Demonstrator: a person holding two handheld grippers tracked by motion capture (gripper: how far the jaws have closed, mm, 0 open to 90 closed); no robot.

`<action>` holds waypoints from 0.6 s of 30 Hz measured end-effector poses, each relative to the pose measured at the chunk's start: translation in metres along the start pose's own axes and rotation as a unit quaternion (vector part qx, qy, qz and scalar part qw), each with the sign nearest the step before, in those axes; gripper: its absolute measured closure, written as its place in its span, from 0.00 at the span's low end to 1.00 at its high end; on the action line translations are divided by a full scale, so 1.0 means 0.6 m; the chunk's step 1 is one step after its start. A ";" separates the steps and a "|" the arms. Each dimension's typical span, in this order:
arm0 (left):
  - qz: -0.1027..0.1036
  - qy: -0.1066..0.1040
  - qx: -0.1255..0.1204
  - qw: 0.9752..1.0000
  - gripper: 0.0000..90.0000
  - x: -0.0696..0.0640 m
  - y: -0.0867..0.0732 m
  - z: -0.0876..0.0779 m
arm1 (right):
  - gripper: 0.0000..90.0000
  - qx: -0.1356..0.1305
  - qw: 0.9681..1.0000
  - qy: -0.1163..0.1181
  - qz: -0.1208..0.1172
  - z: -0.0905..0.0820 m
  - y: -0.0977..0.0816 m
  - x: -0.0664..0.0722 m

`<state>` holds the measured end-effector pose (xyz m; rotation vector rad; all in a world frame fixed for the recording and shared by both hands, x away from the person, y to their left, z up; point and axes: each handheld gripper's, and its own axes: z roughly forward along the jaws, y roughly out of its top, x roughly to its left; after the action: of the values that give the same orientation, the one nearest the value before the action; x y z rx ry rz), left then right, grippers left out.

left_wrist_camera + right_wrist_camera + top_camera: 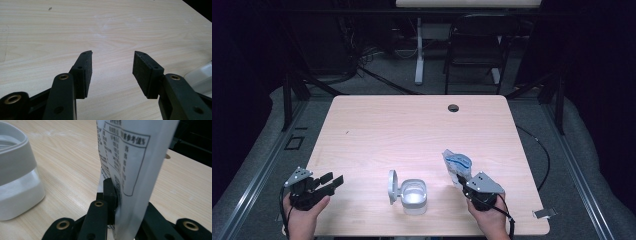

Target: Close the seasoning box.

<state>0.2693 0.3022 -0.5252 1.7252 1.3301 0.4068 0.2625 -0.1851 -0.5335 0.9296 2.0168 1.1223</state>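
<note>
The packet [135, 165] pinched in the right tongs [117, 202] was white with black print and blue on its front; the box [414, 196] beside was clear with a grey rim; the tabletop [412, 130] was pale wood-grain.

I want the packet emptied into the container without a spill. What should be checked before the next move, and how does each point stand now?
1. Right gripper shut on the packet: ok, jaws clamp its lower part.
2. Packet held upright: ok, it stands up from the jaws.
3. Packet top torn open: cannot tell.
4. Container lid open: ok, it stands flipped up at the container's left side.
5. Container steadied: not ok, the left gripper is open, with bare table between its jaws, apart from the container.
6. Packet over the container's mouth: not ok, it is off to the container's right.
</note>
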 end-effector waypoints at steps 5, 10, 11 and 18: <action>-0.001 0.001 -0.001 1.000 0.56 0.001 -0.001 0.001 | 0.95 0.009 1.000 -0.006 0.004 0.006 -0.006 -0.005; 0.001 0.000 0.002 1.000 0.56 0.001 0.000 0.000 | 0.95 0.024 1.000 -0.010 0.003 0.014 -0.014 -0.006; 0.001 0.000 0.002 1.000 0.56 0.000 0.000 0.000 | 0.95 0.025 1.000 -0.010 0.004 0.016 -0.015 -0.005; -0.001 0.001 0.000 1.000 0.56 0.001 -0.001 0.001 | 0.95 0.035 0.999 -0.007 0.004 0.023 -0.019 -0.002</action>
<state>0.2696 0.3025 -0.5263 1.7243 1.3329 0.4069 0.2711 -0.1846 -0.5494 0.9785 2.0535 1.0526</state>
